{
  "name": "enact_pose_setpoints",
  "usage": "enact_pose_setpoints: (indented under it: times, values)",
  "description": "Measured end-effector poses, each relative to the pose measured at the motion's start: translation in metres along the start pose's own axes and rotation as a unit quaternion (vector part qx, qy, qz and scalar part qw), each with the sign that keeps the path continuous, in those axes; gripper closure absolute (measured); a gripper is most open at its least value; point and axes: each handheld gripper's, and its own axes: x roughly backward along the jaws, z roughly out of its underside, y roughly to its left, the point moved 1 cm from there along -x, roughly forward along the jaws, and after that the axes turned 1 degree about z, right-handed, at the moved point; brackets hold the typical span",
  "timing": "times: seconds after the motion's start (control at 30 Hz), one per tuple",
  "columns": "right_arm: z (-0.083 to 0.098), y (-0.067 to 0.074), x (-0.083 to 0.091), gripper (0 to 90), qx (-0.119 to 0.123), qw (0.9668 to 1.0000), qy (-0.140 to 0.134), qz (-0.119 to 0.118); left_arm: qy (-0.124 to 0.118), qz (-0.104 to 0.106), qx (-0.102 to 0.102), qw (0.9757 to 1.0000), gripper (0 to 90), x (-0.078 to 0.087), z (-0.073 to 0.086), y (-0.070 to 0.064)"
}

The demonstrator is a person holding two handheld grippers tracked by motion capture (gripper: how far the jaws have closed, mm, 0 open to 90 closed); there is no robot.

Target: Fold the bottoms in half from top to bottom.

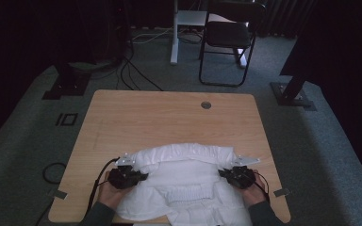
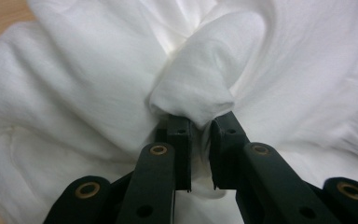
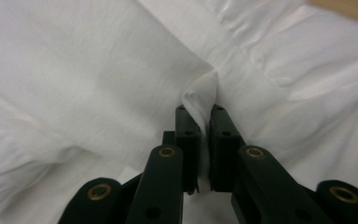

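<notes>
A white garment [image 1: 184, 181] is pinched at each side on the table [image 1: 169, 117]: by the left gripper [image 1: 139, 176] and the right gripper [image 1: 226, 174], jaws pressed onto bunched cloth.

Light wood table [image 1: 169, 117], rounded corners, on grey carpet.
White garment [image 1: 188, 188] lies bunched on the near half, draping over the near edge. Round grommet hole [image 1: 206, 105] near far edge. Far half bare wood.

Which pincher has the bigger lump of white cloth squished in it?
The left gripper: a fat, rounded wad of the white garment bulges above its tips. The right gripper pinches a thin, flat fold instead.
</notes>
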Motion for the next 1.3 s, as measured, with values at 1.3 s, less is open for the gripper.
enact_pose_setpoints:
  times: [1.3]
  values:
    - [-0.13,-0.062,0.018,84.7,-0.027,0.9885,-0.129,0.074,-0.191,-0.111,-0.012,0.9753,83.1,0.052,-0.133,0.04]
